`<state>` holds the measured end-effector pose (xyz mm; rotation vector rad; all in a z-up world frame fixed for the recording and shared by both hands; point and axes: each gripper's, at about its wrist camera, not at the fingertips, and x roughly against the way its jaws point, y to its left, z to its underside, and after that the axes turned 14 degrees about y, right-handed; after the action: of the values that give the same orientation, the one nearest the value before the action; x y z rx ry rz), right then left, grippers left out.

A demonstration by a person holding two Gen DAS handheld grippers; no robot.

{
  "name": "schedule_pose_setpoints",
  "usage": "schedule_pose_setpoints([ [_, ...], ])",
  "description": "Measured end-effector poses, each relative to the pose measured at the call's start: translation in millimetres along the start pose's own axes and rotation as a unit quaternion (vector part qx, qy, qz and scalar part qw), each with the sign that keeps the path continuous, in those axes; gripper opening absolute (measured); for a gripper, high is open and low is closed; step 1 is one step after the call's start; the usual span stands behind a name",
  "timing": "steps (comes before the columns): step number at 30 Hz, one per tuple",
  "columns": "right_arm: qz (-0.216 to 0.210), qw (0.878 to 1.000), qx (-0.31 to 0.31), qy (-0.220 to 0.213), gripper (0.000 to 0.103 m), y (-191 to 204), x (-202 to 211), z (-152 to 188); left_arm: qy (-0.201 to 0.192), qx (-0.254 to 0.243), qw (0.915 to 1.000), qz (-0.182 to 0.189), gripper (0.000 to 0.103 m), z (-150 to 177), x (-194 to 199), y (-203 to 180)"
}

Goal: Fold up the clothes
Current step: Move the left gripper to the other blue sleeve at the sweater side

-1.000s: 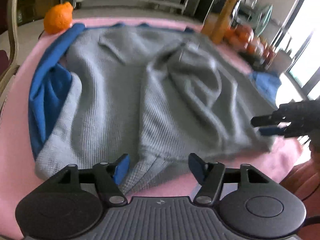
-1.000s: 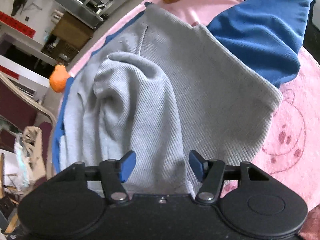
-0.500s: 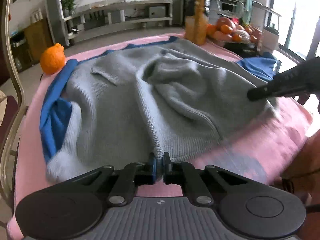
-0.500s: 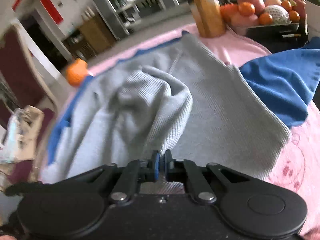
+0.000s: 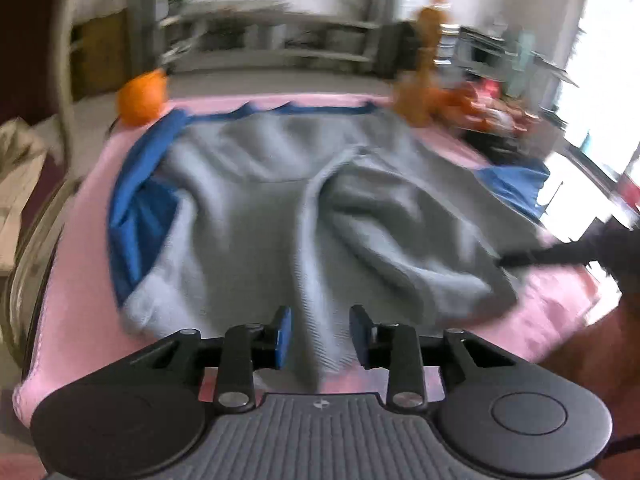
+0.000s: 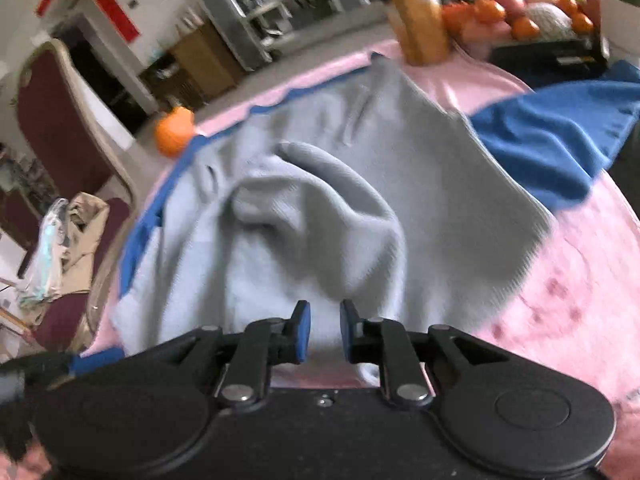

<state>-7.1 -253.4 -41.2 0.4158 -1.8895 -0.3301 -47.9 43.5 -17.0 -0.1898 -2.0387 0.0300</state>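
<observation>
The left gripper (image 5: 318,334) sits at the near hem of the grey sweater (image 5: 304,208), a ridge of knit running between its blue pads, which are parting and stand clear of the cloth. The right gripper (image 6: 323,334) hangs over the same near edge further right, its jaws also widening, a narrow gap between them with grey knit behind; nothing is clamped. The sweater lies rumpled across a pink cloth (image 5: 80,264), a bunched fold at its middle, over a blue garment (image 5: 140,216) showing left and far right.
</observation>
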Motion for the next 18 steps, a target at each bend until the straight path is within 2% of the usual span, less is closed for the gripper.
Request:
schedule_pose_setpoints([
  [2, 0.009, 1.0, 0.01, 0.022, 0.017, 4, -14, 0, 0.041, 0.005, 0.9986, -0.033, 0.021, -2, -23, -1],
  [5, 0.057, 0.996, 0.015, 0.073, 0.016, 9, -39, 1, 0.087, -0.04, 0.9915, -0.088, 0.023, 1, -45, -12],
  [7, 0.059, 0.995, 0.013, 0.073, 0.017, 12, -36, 0, 0.087, -0.038, 0.9929, -0.071, 0.02, -2, -36, -10],
  [9, 0.048, 0.996, 0.005, 0.07, 0.018, 16, -28, -5, 0.084, -0.032, 0.9945, -0.055, 0.022, -6, -25, -6],
  [12, 0.019, 0.999, 0.019, 0.042, 0.02, 41, 1, -25, 0.03, 0.003, 0.9984, -0.049, 0.025, -22, 11, 18],
  [14, 0.003, 0.999, 0.042, 0.015, 0.029, 65, 24, -44, -0.016, 0.02, 0.9985, -0.048, 0.034, -40, 38, 37],
  [18, -0.022, 0.994, 0.095, -0.05, 0.04, 122, 68, -85, -0.086, 0.052, 0.9938, -0.046, 0.044, -78, 70, 80],
])
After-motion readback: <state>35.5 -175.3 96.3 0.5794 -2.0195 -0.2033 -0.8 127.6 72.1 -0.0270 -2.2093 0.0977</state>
